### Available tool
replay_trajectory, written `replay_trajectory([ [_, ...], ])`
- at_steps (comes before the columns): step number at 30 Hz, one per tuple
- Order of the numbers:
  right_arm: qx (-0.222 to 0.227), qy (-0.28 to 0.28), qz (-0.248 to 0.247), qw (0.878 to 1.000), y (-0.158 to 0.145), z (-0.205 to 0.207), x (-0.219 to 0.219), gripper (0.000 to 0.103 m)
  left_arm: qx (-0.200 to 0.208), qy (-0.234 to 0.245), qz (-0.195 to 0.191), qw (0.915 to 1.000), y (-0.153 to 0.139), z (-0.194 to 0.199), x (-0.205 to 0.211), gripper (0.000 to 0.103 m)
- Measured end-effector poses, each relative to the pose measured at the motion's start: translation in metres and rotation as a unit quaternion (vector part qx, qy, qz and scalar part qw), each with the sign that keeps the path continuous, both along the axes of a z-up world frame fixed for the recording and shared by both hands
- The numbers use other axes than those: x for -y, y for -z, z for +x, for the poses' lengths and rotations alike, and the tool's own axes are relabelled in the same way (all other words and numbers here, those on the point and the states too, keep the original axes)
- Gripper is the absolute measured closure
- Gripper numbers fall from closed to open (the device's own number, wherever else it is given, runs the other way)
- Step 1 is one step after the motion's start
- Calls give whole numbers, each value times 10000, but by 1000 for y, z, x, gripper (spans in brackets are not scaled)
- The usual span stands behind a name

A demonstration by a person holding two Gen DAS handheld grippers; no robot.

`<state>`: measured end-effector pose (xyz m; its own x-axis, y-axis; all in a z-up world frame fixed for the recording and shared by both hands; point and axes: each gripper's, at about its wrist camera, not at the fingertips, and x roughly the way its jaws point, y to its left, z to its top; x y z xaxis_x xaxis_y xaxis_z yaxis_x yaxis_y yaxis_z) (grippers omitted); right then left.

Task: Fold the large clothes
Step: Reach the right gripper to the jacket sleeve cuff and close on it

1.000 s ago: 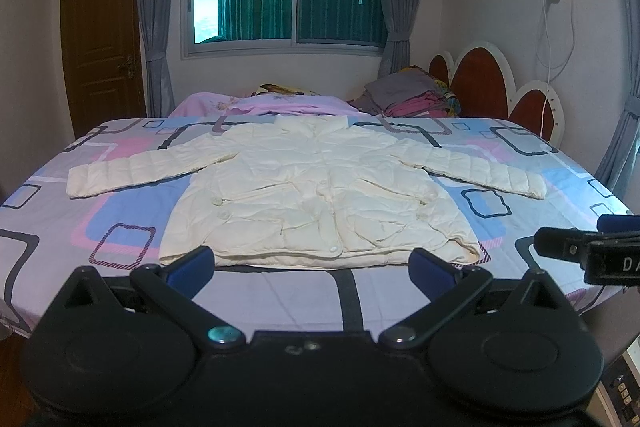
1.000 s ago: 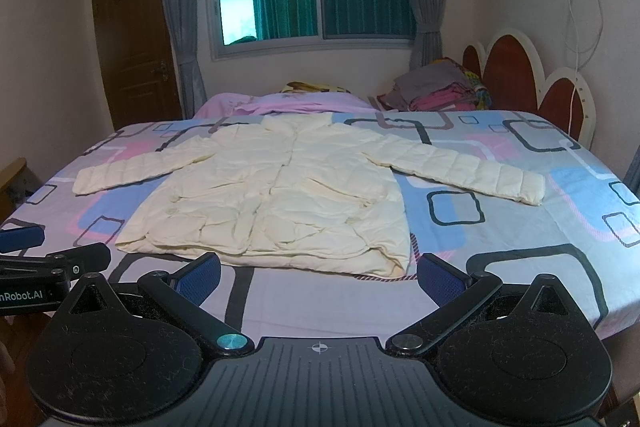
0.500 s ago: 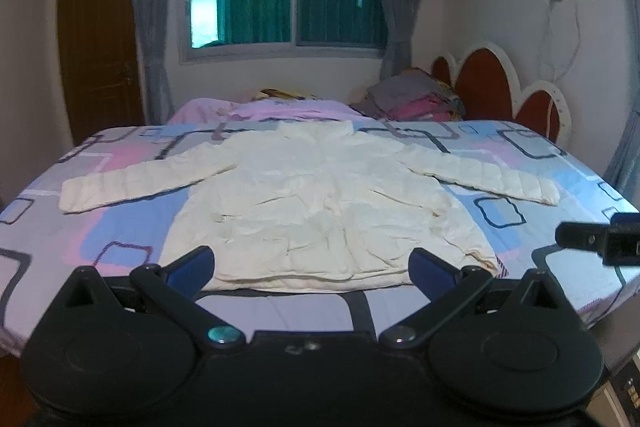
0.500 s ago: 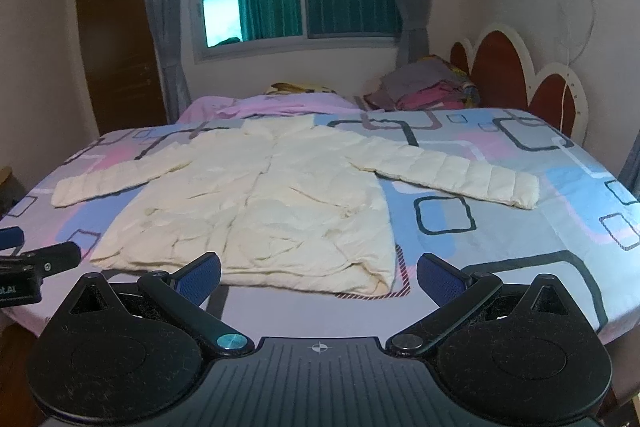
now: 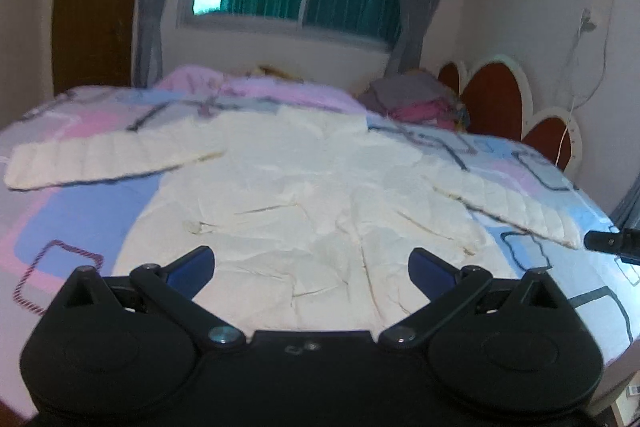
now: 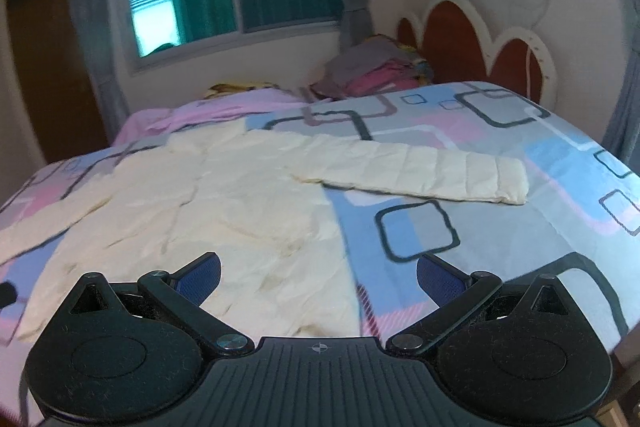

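Bed (image 6: 500, 227) bears one jacket (image 5: 304, 187) (two sleeves).

Quilted matt cream jacket (image 5: 304, 187), printed cloth bedsheet (image 6: 500, 227) (smooth), glossy wooden headboard (image 6: 460, 39)

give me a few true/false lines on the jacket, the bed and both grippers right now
1. The cream quilted puffer jacket lies spread flat on the bed with the patterned pink, blue and grey sheet. True.
2. Both sleeves are folded across the jacket's body. False: each sleeve stretches out sideways, as the right-hand sleeve shows.
3. The left gripper is open and holds nothing. True.
4. The right gripper is shut on the jacket's hem. False: its jaws stand wide apart, empty.
5. A pile of folded clothes sits near the red heart-shaped headboard. True.
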<state>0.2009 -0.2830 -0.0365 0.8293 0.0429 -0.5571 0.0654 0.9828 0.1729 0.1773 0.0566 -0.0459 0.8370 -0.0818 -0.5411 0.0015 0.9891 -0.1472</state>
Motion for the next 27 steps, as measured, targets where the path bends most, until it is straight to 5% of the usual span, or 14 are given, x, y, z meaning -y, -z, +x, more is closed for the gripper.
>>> replay_trajectory([
  [6,-99,670,282,9973,15,49,27,0,29,133,212,9997,7,56,-12,0],
  [16,-89,1408,764,9870,38,105,106,2,-23,307,-60,9995,34,124,-6,0],
  [18,-201,1493,968,9838,51,123,124,40,-87,158,-62,9998,40,140,-5,0],
  [27,-444,2092,1890,9584,112,184,213,41,-504,-304,-414,9974,62,201,9,0],
])
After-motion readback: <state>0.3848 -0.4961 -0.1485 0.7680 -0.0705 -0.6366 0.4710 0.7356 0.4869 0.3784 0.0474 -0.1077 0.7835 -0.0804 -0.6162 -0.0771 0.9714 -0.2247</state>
